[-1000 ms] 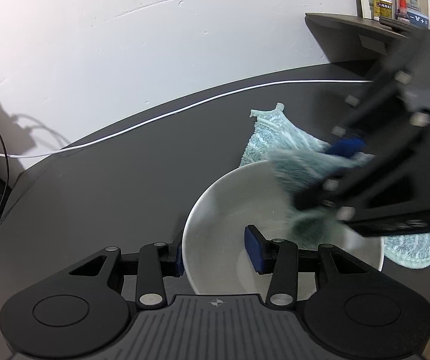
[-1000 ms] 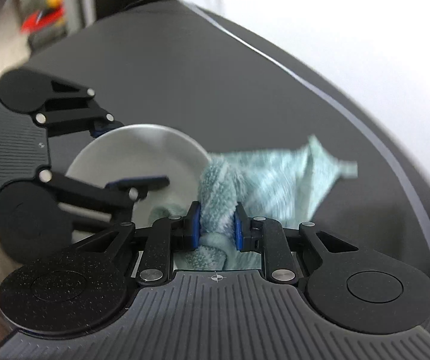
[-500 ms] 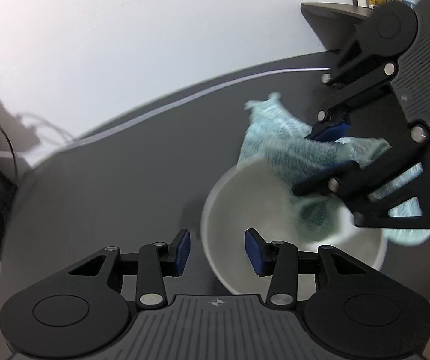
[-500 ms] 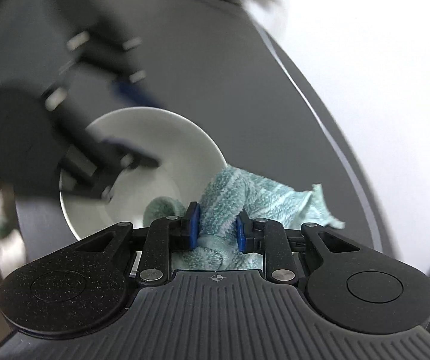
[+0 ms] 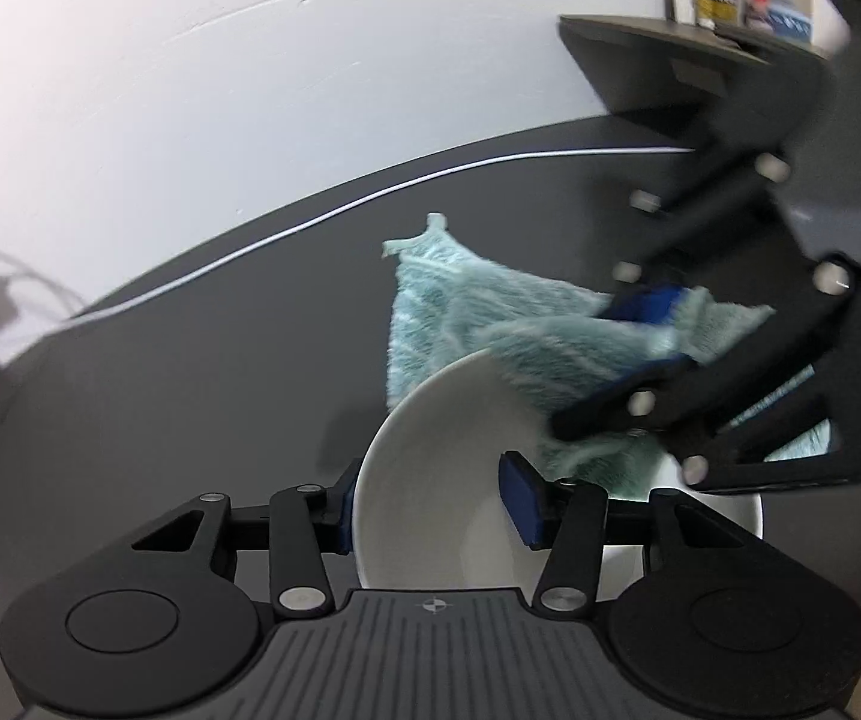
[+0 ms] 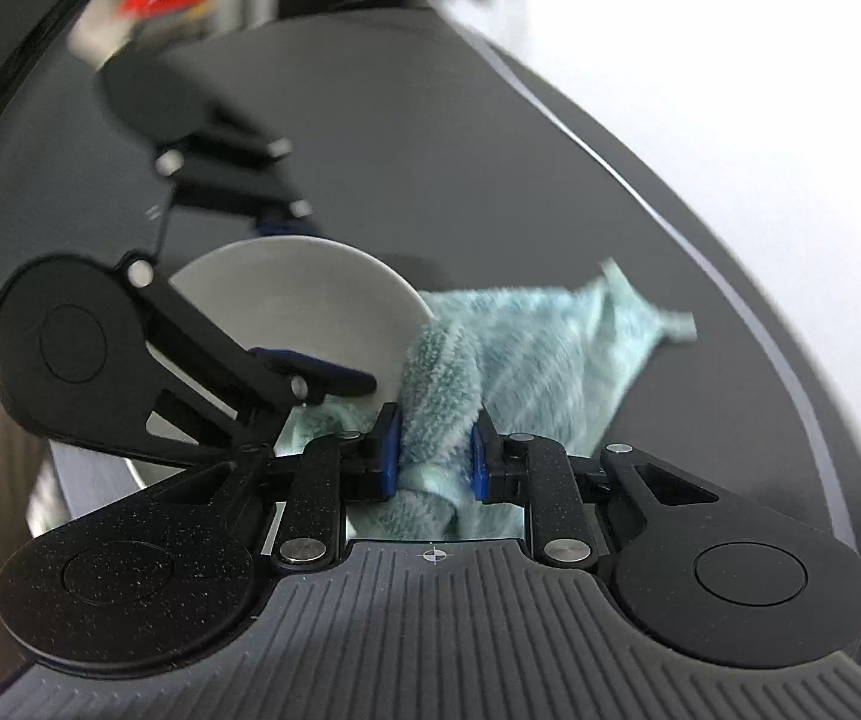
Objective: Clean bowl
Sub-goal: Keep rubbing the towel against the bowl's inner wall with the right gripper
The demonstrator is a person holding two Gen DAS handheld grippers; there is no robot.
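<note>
The left tool [image 5: 433, 507] is now straddling the white bowl [image 5: 430, 450] rim again, steadying it mid-desk [image 5: 190, 360], while the right tool [image 6: 435, 447], clamping the teal cloth [image 6: 526, 360], is wiping inside.

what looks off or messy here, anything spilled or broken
Nothing spilled or broken. The only untidy thing is the teal cloth: a bunch is clamped in the right gripper while the rest trails over the white bowl's rim onto the dark table.
</note>
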